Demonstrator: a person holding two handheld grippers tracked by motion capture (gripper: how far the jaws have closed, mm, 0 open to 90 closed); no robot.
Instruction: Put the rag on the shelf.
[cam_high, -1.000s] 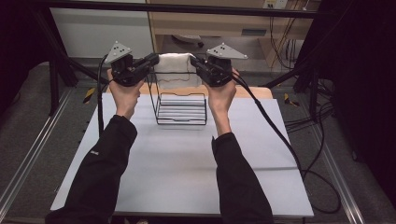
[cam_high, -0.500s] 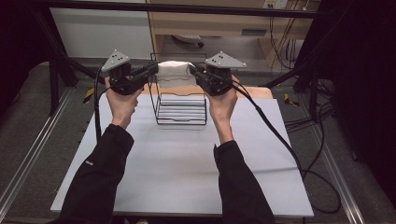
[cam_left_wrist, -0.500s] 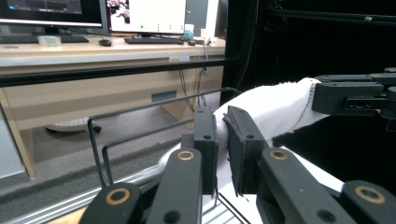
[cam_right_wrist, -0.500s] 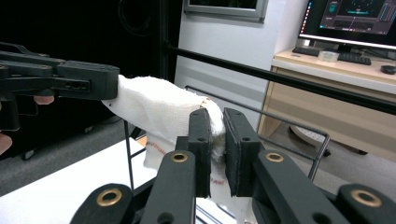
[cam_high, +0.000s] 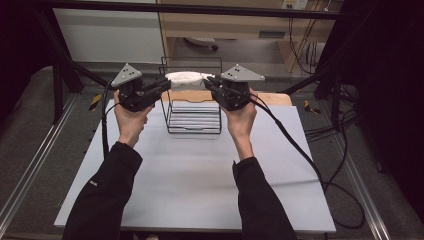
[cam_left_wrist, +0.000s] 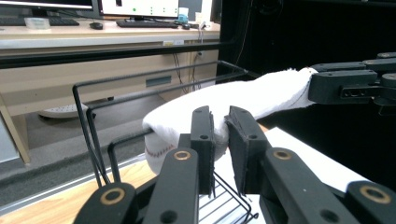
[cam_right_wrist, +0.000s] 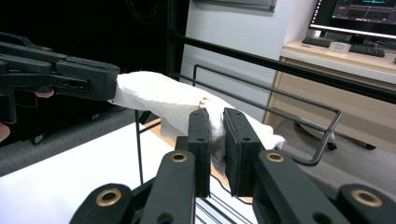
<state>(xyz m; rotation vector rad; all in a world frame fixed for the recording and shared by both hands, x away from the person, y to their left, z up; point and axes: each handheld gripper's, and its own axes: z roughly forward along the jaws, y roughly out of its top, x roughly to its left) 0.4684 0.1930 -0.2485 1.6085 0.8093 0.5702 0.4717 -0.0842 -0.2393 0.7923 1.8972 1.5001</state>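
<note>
A white folded towel (cam_high: 186, 76) hangs stretched between my two grippers, just above the top bars of a black wire rack (cam_high: 194, 117). My left gripper (cam_high: 167, 85) pinches the towel's left end; in the left gripper view the cloth (cam_left_wrist: 243, 100) sits between its pads (cam_left_wrist: 222, 122), and the jaws have just eased open slightly with the towel still gripped. My right gripper (cam_high: 206, 82) is shut on the other end; in the right gripper view the towel (cam_right_wrist: 159, 100) is clamped between its pads (cam_right_wrist: 217, 123). Each gripper view shows the opposite gripper (cam_left_wrist: 312, 86) (cam_right_wrist: 112, 81) on the far end.
The rack stands at the far middle of a white table (cam_high: 190, 175), with a wooden strip (cam_high: 270, 97) behind it. A dark metal frame (cam_high: 200, 7) surrounds the table. A desk with monitors and keyboards lies beyond. Cables (cam_high: 300, 150) trail off to the right.
Both hands have come down a little together, carrying the stretched towel lower toward the rack's top bars. The rack has not moved.
</note>
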